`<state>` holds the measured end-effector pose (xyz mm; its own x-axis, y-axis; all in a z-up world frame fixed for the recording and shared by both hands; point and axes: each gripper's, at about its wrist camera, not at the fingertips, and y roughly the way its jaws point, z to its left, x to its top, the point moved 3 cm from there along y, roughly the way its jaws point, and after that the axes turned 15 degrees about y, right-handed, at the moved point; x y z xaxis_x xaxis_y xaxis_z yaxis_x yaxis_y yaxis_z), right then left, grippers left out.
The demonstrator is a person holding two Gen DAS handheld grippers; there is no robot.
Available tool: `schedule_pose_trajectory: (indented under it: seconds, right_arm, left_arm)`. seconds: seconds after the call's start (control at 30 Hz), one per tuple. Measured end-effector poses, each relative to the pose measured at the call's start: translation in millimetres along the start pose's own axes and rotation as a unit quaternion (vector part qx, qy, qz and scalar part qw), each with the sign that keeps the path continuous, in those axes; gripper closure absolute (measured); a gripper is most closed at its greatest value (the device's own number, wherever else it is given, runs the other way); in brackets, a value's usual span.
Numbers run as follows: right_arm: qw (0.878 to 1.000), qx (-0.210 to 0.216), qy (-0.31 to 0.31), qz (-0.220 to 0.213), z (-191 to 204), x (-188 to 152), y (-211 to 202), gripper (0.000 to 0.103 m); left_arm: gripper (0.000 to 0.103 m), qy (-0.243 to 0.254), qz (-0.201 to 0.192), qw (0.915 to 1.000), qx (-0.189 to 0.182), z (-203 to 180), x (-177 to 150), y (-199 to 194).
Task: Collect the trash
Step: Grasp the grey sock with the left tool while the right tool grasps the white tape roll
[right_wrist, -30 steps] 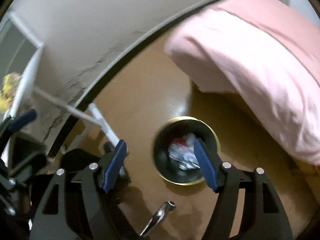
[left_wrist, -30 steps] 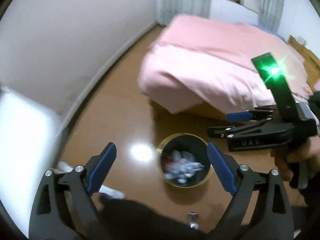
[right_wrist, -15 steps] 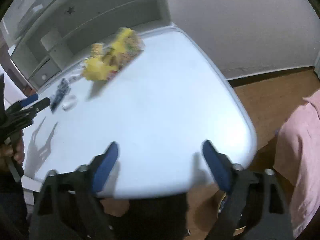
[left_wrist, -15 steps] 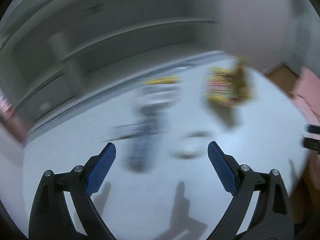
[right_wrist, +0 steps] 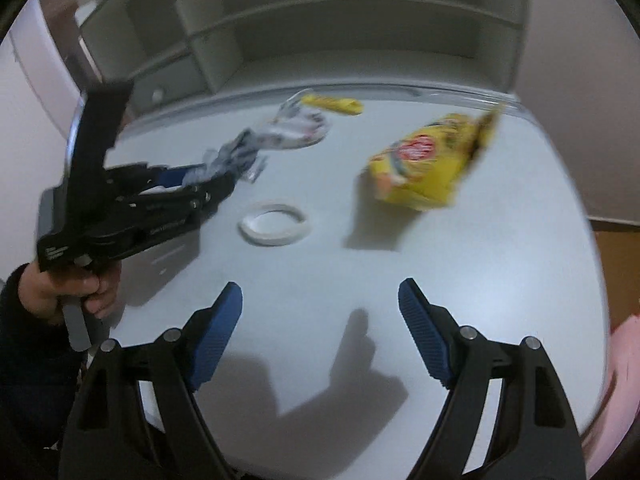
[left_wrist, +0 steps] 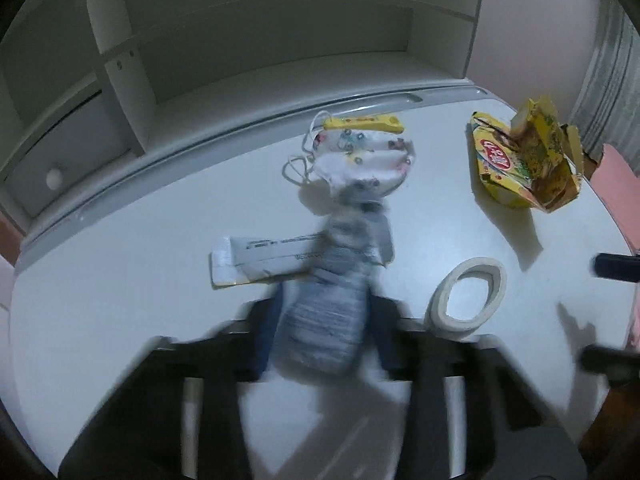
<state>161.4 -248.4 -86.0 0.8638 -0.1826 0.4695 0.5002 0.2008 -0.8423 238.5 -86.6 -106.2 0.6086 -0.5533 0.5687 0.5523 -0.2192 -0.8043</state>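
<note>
We have the left gripper (left_wrist: 320,332) closed on a crinkly grey wrapper (left_wrist: 324,320), which sits between the pads low over the white table (left_wrist: 120,320); the frame is smeared there, so we take the grip to be firm but cannot swear to it. The right gripper (right_wrist: 320,324) hangs wide apart over bare tabletop, holding nothing.

The other trash lies farther out: a yellow snack bag (left_wrist: 524,164) near the right edge, a face mask (left_wrist: 360,160) with a small yellow stick pack (left_wrist: 362,123) just behind it, and a paper slip (left_wrist: 256,260) beside the wrapper. A tape ring (left_wrist: 466,294) lies just right of the left gripper.

Risks as we judge them: the wrapper is thin and slippery, so a fast swing could let it slide out. Its far end seems to reach the mask, and the slip looks tucked under it, so lifting may drag either along or flick them off the table. The tape ring is close enough to be knocked.

The bag carries a red oval logo; its lettering is not readable. The slip has printed lines, too blurred to read
</note>
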Motion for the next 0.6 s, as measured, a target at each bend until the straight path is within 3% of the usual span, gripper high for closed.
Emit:
schedule_pose_trajectory:
  seconds: [0.23,0.4,0.43,0.5,0.6]
  right_arm:
    - [1.0,-0.007,-0.024,0.004,42,12,38,0.025]
    - [1.0,-0.025,-0.014,-0.001,47,20,56,0.026]
    - [0.999,-0.034,-0.016,-0.007,47,20,57,0.028]
    - [0.998,-0.051,-0.022,-0.02,49,22,59,0.044]
    - [0.998,-0.05,-0.015,-0.02,47,22,56,0.045]
  left_arm:
    - [0.082,-0.044,-0.022,0.9988,-0.003,19,-21,-32]
    - [0.082,-0.061,-0.019,0.998,0.004,28,-41,-49]
    - [0.082,-0.063,-0.017,0.9979,0.005,29,-44,-50]
    - [0.081,-0.067,-0.014,0.9977,0.005,30,-51,-52]
    - [0.082,-0.068,-0.01,0.9976,0.004,27,-54,-53]
